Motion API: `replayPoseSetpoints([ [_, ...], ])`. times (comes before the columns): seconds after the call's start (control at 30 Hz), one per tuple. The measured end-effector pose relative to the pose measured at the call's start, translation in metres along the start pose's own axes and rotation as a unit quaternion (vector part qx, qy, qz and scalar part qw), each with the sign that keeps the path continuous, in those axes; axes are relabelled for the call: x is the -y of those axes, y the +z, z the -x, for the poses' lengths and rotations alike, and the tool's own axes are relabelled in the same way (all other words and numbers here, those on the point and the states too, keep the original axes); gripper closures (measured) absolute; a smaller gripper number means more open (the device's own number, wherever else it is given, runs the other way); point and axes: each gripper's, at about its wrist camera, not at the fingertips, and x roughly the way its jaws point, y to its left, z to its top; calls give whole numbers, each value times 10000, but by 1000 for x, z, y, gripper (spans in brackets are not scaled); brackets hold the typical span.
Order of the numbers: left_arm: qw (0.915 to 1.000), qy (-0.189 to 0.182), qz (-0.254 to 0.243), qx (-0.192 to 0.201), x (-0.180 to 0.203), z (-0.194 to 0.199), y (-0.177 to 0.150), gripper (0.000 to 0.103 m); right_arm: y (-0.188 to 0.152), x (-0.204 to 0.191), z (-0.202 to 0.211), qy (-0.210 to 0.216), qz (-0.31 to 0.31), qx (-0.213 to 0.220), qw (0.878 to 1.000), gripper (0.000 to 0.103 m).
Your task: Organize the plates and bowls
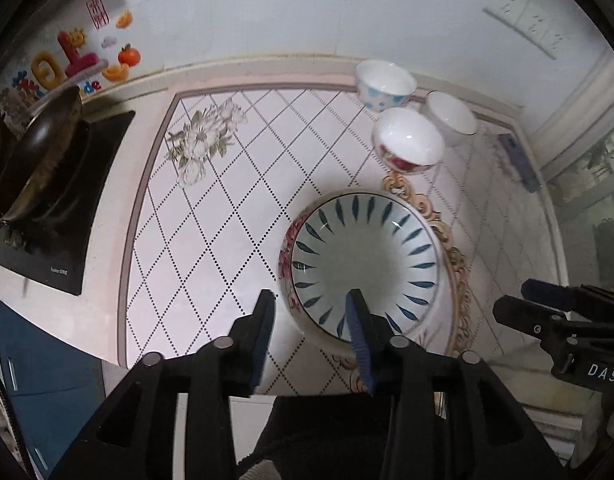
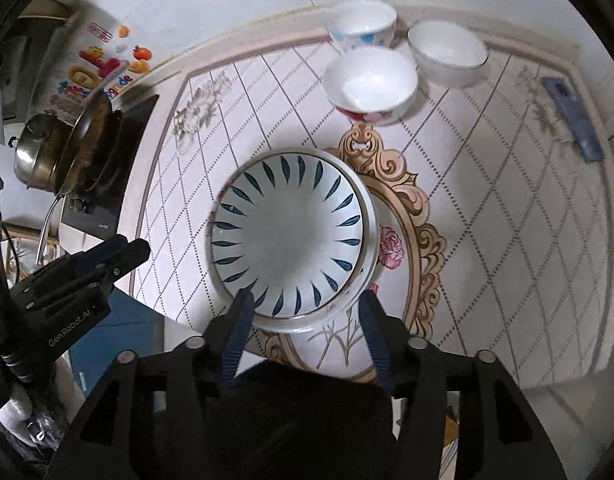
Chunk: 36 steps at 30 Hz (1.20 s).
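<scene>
Ceramic stack: a blue-leaf bowl (image 2: 291,236) is sitting nested on a flowered plate (image 1: 289,256), near the front edge of the patterned bench (image 1: 211,216).
Small bowls: three are clustering at the back: a blue-spotted bowl (image 2: 365,26), a red-flowered bowl (image 2: 371,84) and a plain bowl (image 2: 447,54), close together or touching.
Left tool (image 1: 313,320): it is hovering over the stack's near rim with its jaws spread, gripping nothing.
Right tool (image 2: 305,312): it is hanging over the same rim, jaws spread wider, empty.
Step in hand: judging by the empty tools, a small bowl is probably next.
Doing it well: straddle one rim squarely, pinch firmly, lift straight up clear of its neighbours, then lower it centred.
Elsewhere: a pan (image 1: 31,160) is resting on a cooktop at left.
</scene>
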Motion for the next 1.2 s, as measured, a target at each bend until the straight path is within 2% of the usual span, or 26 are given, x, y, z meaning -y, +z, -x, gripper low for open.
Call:
replayPoseSetpoints([
  [0.03,10000,-65,-25,27,0,7,-3,49,-5,-4,8,-49,11,71,10000,39],
  [0.07,9999,-118,-40,51,0,13,-6,35,-10,-8,16,-92,0,149,9998,33],
  [0.1,9998,-182,-43,110,-1,20,-9,27,-15,-11,25,-111,-21,233,9997,27],
  [0.23,9991,-291,-113,279,-4,42,-21,24,-33,-23,51,-169,-63,428,9989,21],
  [0.3,9987,-365,-131,330,-6,52,-26,11,-42,-28,60,-183,-89,497,9986,17],
  [0.57,9973,-480,-222,503,-9,75,-43,10,-76,-45,87,-290,-256,702,9968,12],
  [0.77,9973,-426,-212,566,-4,73,-41,10,-81,-41,92,-162,-386,761,9962,11],
  [0.87,9970,-367,-219,642,2,63,-25,10,-73,-27,91,104,-501,875,9949,11],
  [1.03,9959,-202,-159,868,20,37,22,10,-40,8,87,297,-610,1114,9915,11],
  [1.2,9984,-197,62,533,36,-19,86,10,20,58,62,458,-851,1124,9890,11],
])
